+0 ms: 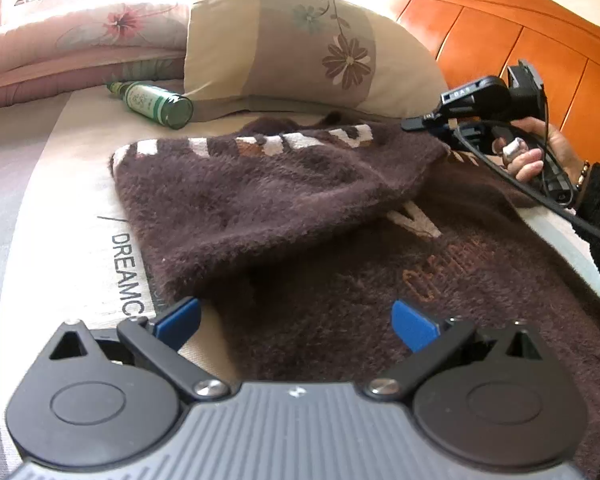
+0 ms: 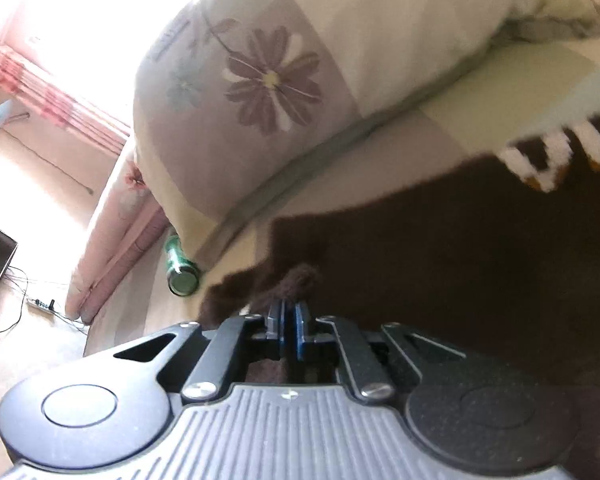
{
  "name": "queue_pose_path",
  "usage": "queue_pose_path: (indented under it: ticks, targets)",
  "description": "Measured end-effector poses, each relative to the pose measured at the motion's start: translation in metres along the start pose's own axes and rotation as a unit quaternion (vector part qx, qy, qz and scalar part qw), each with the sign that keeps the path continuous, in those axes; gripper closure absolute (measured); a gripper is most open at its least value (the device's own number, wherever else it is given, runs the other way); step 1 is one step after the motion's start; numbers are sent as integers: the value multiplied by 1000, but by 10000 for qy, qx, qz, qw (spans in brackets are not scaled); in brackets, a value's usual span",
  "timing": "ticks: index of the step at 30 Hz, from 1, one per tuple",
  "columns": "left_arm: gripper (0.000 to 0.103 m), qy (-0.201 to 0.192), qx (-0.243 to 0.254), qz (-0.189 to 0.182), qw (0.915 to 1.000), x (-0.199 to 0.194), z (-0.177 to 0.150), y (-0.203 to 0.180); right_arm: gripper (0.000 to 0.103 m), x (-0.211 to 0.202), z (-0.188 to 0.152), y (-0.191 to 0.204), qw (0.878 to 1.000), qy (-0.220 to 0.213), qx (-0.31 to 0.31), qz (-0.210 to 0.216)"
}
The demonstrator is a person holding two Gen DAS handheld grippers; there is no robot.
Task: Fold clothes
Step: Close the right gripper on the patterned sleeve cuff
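Your brown sweater (image 1: 340, 240) lies spread on the bed (image 1: 60, 208), one part already folded over the body so the white-striped band (image 1: 260, 142) faces up near the pillow (image 1: 284, 40).

Your right hand-held gripper (image 2: 287, 316) is clamped tight on a tuft of the sweater's edge (image 2: 296, 280), with the blue pads (image 2: 299, 330) pressed together on the knit. That pinch at the border looks chosen so the loose cloth can be carried across as the next fold.

Your left hand-held gripper (image 1: 296, 322) stands wide apart and holds nothing. It hovers over the near part of the sweater, one pad over the bedsheet, the other over the knit, a sensible place to pin the cloth down if you need an anchor.

For room, the bed is free to the left of the sweater. Mind the green bottle (image 1: 156, 102) lying just beside the pillow, and the wooden headboard (image 1: 500, 32) close behind your right hand (image 1: 540, 156). A wide sweep toward the pillow could knock the bottle.
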State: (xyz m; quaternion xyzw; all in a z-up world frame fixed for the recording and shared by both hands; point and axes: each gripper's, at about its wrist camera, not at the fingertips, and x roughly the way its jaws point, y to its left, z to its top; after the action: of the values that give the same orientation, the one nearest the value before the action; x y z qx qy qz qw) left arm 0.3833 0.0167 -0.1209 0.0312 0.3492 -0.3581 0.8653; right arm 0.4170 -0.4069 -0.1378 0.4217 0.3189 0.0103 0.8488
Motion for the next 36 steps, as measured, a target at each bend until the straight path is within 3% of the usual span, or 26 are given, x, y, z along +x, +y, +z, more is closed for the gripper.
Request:
queue_pose_path:
  ticks: [2, 3, 5, 6, 7, 9, 12, 17, 19, 23, 25, 30, 33, 35, 36]
  targets:
    - [2, 13, -11, -22, 10000, 1, 0, 1, 96, 3, -7, -12, 9996, 203, 128, 170]
    - [2, 38, -6, -7, 10000, 2, -1, 1, 89, 4, -12, -20, 9987, 368, 193, 280]
    - [2, 90, 3, 23, 10000, 4, -1, 0, 64, 5, -23, -30, 9971, 624, 310, 298]
    - [2, 115, 15, 51, 9999, 5, -2, 0, 41, 7, -27, -30, 9972, 682, 267, 158]
    - [2, 140, 27, 81, 9999, 6, -2, 0, 38, 6, -31, -31, 9972, 687, 240, 188]
    - [2, 163, 5, 93, 9998, 7, -3, 2, 37, 2, -38, -35, 9971, 694, 186, 260]
    - [2, 163, -46, 53, 9998, 8, -3, 4, 36, -5, -49, -45, 9936, 778, 416, 703]
    - [2, 262, 38, 63, 9996, 14, -5, -2, 35, 16, -48, -36, 9852, 930, 533, 1339]
    - [2, 304, 76, 89, 9995, 16, -6, -4, 35, 24, -45, -24, 9902, 979, 252, 963]
    - [2, 323, 28, 103, 9994, 17, -7, -3, 36, 1, -57, -16, 9960, 751, 144, 452]
    - [2, 317, -17, 115, 9994, 16, -7, -1, 26, -21, -68, -14, 9979, 532, 200, 321]
    - [2, 322, -5, 81, 9994, 17, -8, -5, 24, -10, -94, -12, 9936, 745, 457, 717]
    - [2, 337, 61, 92, 9994, 17, -8, -8, 24, 10, -90, -9, 9955, 538, 491, 603]
    - [2, 327, 9, 68, 9994, 17, -8, -6, 21, 20, -84, -7, 9952, 469, 629, 589]
    - [2, 319, -39, 55, 9995, 17, -8, -4, 12, 24, -81, -6, 9949, 435, 699, 582]
